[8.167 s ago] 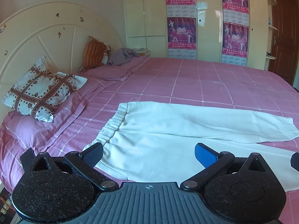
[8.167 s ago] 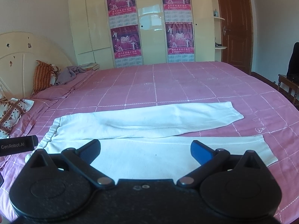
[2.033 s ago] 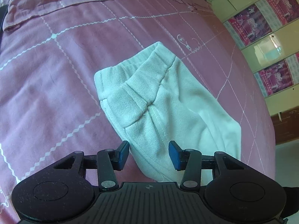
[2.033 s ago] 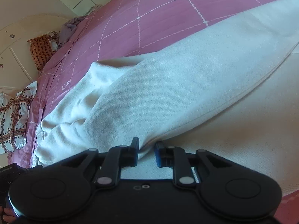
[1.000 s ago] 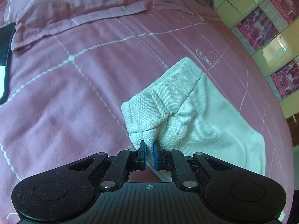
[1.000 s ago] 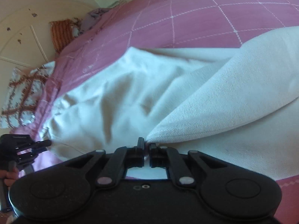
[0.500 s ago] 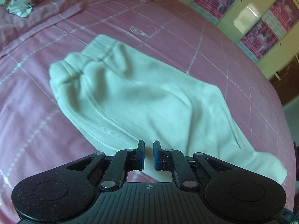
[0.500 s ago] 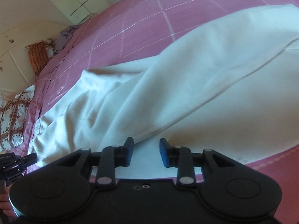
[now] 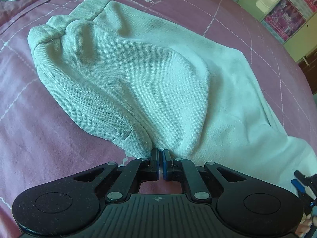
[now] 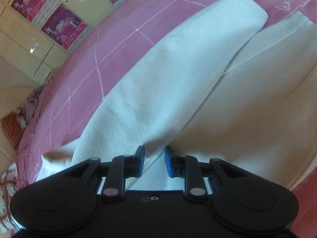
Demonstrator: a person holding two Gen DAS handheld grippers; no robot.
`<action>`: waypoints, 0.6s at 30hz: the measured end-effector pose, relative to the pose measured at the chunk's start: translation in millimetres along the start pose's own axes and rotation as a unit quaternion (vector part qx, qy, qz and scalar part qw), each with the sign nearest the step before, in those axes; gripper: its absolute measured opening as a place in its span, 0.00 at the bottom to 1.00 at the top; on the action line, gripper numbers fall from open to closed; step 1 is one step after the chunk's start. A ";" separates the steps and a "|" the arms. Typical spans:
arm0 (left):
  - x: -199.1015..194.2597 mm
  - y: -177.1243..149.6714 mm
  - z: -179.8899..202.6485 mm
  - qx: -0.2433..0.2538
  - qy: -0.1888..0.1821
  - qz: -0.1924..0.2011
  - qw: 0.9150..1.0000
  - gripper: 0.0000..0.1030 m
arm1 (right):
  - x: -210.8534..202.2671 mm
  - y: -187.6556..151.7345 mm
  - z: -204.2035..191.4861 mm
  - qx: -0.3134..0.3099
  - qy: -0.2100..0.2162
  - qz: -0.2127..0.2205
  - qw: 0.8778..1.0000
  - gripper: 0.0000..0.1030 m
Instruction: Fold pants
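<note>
The white pants (image 9: 150, 75) lie on the pink checked bed (image 9: 35, 138), folded lengthwise, with the bunched waistband (image 9: 59, 29) at the far left. My left gripper (image 9: 160, 163) is shut on the near edge of the pants at the hip. In the right wrist view the two legs (image 10: 178, 75) lie one over the other, running to the upper right. My right gripper (image 10: 154, 161) is open just above the near leg fabric, with nothing held. The right gripper also shows at the lower right of the left wrist view (image 9: 305, 186).
Cream wardrobe doors with magenta posters (image 10: 59, 25) stand beyond the bed. An orange pillow (image 10: 11, 127) and a patterned pillow (image 10: 6, 180) lie at the head end. The bed's edge runs close on the right (image 10: 305, 190).
My left gripper stays shut on the hip edge and has come closer to the pants. My right gripper, open after letting go of the leg, has moved toward the leg ends.
</note>
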State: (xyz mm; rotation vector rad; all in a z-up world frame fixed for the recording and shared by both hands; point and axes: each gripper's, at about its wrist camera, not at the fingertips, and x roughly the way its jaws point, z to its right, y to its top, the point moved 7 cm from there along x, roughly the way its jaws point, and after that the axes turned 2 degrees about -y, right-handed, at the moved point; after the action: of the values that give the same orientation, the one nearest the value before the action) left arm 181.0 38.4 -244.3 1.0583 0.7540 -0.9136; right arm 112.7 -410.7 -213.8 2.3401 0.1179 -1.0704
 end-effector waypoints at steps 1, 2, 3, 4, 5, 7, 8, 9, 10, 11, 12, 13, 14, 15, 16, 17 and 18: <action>-1.3 -0.9 1.3 0.009 0.007 0.003 1.000 0.06 | 3.3 1.2 -0.2 0.010 0.003 0.004 1.000 0.22; -2.2 -2.3 4.3 0.019 0.014 0.007 1.000 0.06 | 6.5 1.9 -1.6 0.019 0.008 0.008 1.000 0.19; -2.9 -3.6 6.3 0.028 0.019 0.009 0.999 0.06 | 7.8 2.0 -2.2 0.022 0.009 0.010 1.000 0.16; -4.0 -4.9 8.0 0.036 0.024 0.012 0.999 0.06 | 6.7 2.3 -2.2 0.020 0.010 0.014 1.000 0.10; -5.4 -6.2 8.7 0.041 0.028 0.015 0.999 0.06 | 3.1 1.5 -3.2 0.015 0.015 0.020 1.000 0.09; -7.1 -8.7 9.3 0.049 0.032 0.018 0.998 0.06 | -11.9 -0.5 -7.9 -0.012 0.021 0.038 0.999 0.08; -7.6 -9.3 11.2 0.055 0.034 0.020 0.998 0.06 | -23.4 -1.5 -10.9 -0.030 0.023 0.051 0.998 0.08; -8.4 -8.3 9.9 0.059 0.035 0.021 0.997 0.06 | -43.1 0.0 -10.1 -0.047 0.031 0.066 0.996 0.08; -8.6 -8.9 10.8 0.064 0.037 0.022 0.997 0.06 | -58.6 -2.1 -11.4 -0.055 0.040 0.077 0.995 0.08; -9.1 -7.8 10.3 0.067 0.038 0.023 0.997 0.06 | -75.8 -5.6 -11.4 -0.063 0.048 0.085 0.993 0.04; -9.5 -8.1 10.1 0.067 0.038 0.024 0.997 0.06 | -92.8 -8.1 -6.8 -0.075 0.052 0.089 0.992 0.04; -8.2 -6.7 11.2 0.067 0.038 0.024 0.997 0.06 | -102.5 -13.9 -0.2 -0.085 0.051 0.088 0.991 0.04; -7.9 -6.1 11.0 0.068 0.038 0.024 0.997 0.06 | -104.4 -21.0 7.1 -0.091 0.042 0.081 0.992 0.04; -9.2 -6.9 10.8 0.070 0.038 0.024 0.997 0.06 | -98.6 -28.9 16.1 -0.093 0.028 0.068 0.993 0.04; -8.3 -6.0 11.3 0.072 0.039 0.025 0.996 0.06 | -87.9 -35.6 25.8 -0.091 0.010 0.047 0.995 0.04; -5.1 -5.2 13.4 0.075 0.039 0.025 0.996 0.06 | -75.7 -41.3 36.3 -0.085 -0.007 0.027 0.996 0.04; -6.0 -5.7 13.5 0.077 0.040 0.025 0.996 0.06 | -61.8 -45.1 41.7 -0.082 -0.019 0.007 0.996 0.04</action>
State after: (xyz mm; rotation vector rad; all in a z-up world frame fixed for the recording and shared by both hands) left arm 174.4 26.0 -237.1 1.2507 0.7287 -0.9022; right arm 29.3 -385.6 -211.5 2.1710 0.1691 -1.0566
